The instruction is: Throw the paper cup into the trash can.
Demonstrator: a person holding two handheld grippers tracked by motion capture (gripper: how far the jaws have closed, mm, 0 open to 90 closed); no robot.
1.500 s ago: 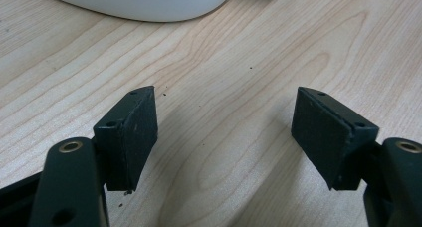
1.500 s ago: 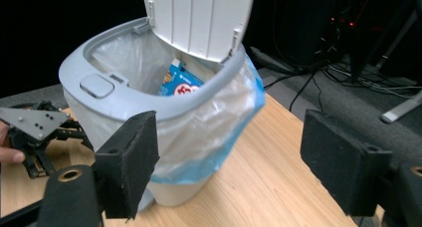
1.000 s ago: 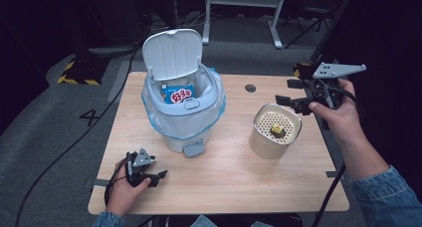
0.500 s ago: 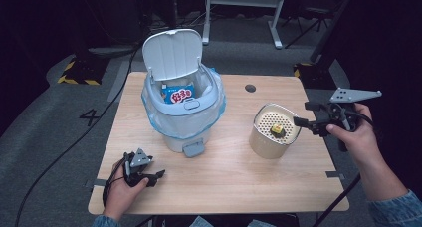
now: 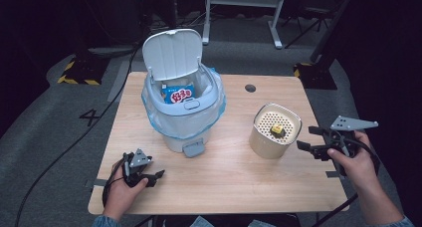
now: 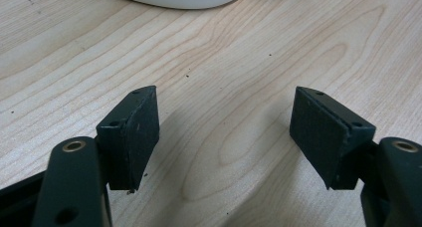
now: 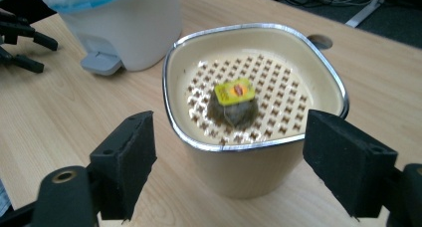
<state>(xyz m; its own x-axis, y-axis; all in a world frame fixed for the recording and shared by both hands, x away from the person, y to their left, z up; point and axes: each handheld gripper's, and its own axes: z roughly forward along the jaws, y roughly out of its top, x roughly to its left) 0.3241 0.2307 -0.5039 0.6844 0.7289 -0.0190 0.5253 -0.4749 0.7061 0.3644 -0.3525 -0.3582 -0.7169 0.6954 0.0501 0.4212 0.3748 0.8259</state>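
A cream container (image 5: pixel 275 132) with a perforated insert stands on the right half of the wooden table (image 5: pixel 224 187); a used tea bag (image 7: pixel 234 103) with a yellow tag lies on the insert. My right gripper (image 5: pixel 309 139) hovers open just to the right of the container, jaws pointing at it (image 7: pixel 249 157). A white pedal bin (image 5: pixel 181 105) with its lid up and a blue liner holds a blue packet (image 5: pixel 178 94). At the table's front left my left gripper (image 5: pixel 152 176) rests open on the wood (image 6: pixel 224 117), nothing between its jaws.
The bin's grey pedal (image 5: pixel 193 148) sticks out toward the front. A round cable hole (image 5: pixel 250 88) sits in the table's far right part. Bare wood lies between the two grippers. Cables and a stand's legs (image 5: pixel 239 18) are on the dark floor behind.
My right gripper has come down and toward me, from up beside the table's right edge to the level of the cream container, now facing it. The left gripper has stayed put.
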